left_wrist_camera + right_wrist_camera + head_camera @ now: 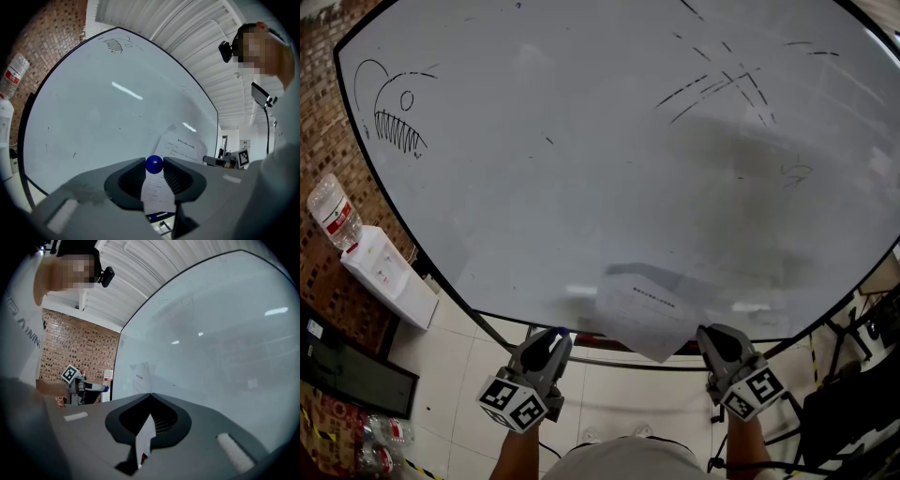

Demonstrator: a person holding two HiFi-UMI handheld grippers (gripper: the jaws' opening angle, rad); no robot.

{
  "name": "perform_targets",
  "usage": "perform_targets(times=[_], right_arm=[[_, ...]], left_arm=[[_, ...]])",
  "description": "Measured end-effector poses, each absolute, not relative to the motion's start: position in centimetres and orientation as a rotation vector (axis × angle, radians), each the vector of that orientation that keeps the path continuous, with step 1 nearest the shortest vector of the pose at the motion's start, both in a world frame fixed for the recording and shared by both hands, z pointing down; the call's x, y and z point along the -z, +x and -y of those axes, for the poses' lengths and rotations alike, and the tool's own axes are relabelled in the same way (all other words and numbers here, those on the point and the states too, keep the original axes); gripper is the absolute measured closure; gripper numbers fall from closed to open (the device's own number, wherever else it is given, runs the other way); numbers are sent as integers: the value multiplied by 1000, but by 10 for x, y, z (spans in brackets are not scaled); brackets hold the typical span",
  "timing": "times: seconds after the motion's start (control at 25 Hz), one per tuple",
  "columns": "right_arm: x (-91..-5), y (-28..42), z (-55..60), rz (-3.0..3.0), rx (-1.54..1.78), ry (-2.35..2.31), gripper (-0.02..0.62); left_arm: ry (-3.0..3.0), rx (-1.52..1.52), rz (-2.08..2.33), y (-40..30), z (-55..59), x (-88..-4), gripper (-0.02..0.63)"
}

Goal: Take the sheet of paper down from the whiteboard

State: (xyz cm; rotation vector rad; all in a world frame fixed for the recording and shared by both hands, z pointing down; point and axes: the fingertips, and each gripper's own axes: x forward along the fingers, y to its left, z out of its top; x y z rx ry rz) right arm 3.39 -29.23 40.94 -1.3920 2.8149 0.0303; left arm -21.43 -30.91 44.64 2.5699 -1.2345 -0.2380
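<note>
**Magnet off, sheet pinched**

The sheet of paper (639, 314) hangs at the six o'clock edge of the whiteboard (581, 169). The left tongs (560, 335) pinch a blue magnet ball (154, 164). The right tongs (150, 397), pressed together, seem to nip the sheet's five o'clock edge. Next, probably, the sheet must be drawn gently clear of the board.

— Can you read the sheet of paper (639, 314)?
— No. It carries rows of small black print, down at the lower edge of the whiteboard (581, 187), all too small to make out.
— And the bottle (333, 214)?
— A red label, its print unreadable.
— Anything else?
— Black-and-white square markers (514, 403), patterns rather than letters; a red-and-white sign (108, 376) on the brick wall (75, 348), too small; pale letters on the person's sleeve (23, 329), too warped to spell
</note>
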Motion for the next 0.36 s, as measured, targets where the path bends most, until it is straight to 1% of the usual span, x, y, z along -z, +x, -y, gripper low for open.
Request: perform_targets(times=[0.36], right_arm=[[-410, 34, 290, -2821, -26, -1373, 589]], left_arm=[[2588, 193, 1240, -205, 307, -450, 477]])
